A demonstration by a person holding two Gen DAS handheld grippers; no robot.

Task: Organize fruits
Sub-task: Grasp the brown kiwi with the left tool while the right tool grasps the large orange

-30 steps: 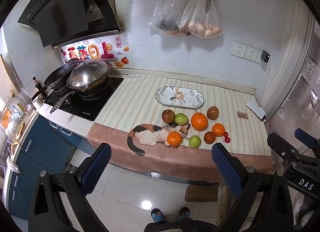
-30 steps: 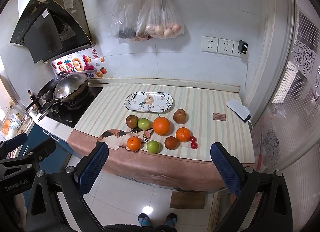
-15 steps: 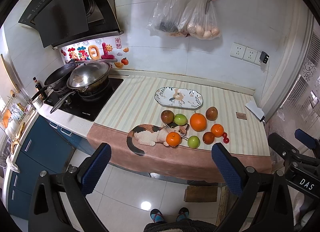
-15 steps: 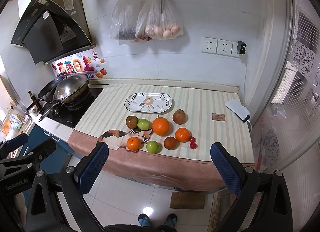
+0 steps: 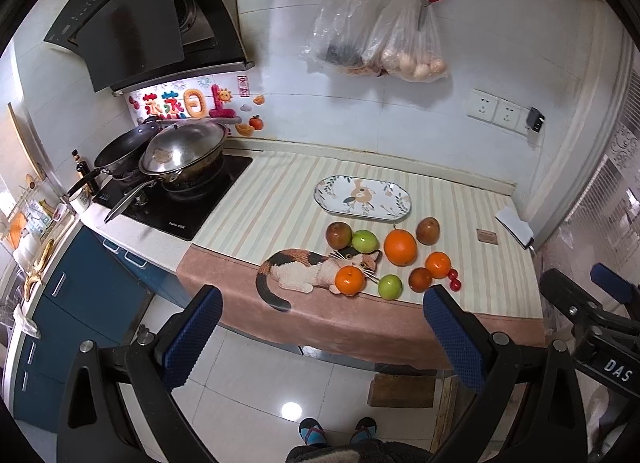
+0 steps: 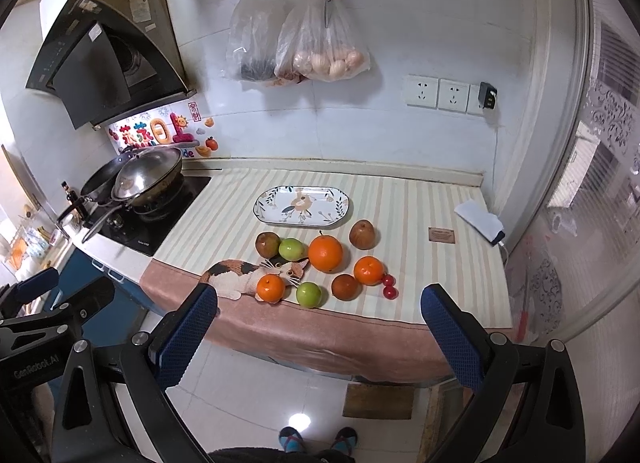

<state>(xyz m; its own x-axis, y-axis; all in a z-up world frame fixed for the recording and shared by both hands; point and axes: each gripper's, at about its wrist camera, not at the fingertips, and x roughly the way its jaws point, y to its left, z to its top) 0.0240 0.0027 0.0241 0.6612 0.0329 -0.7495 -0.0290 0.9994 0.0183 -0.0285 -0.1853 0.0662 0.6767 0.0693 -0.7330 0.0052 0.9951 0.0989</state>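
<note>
Up front in the left view, left gripper (image 5: 322,327) wide open, holding nothing, well back from fruit (image 5: 400,248) on striped cloth (image 5: 276,203) near plate (image 5: 363,199)

Likewise in the right view, right gripper (image 6: 319,323) wide open, empty; fruit (image 6: 325,253) beside plate (image 6: 303,206)

Both wrist views: even, fairly bright indoor light, cooler daylight entering at the window (image 6: 608,167) on the right, a round glare spot on the glossy floor tiles (image 5: 291,409), soft short shadows under the fruit, sharp centre focus, strong fisheye bending and black vignette at the edges.
</note>
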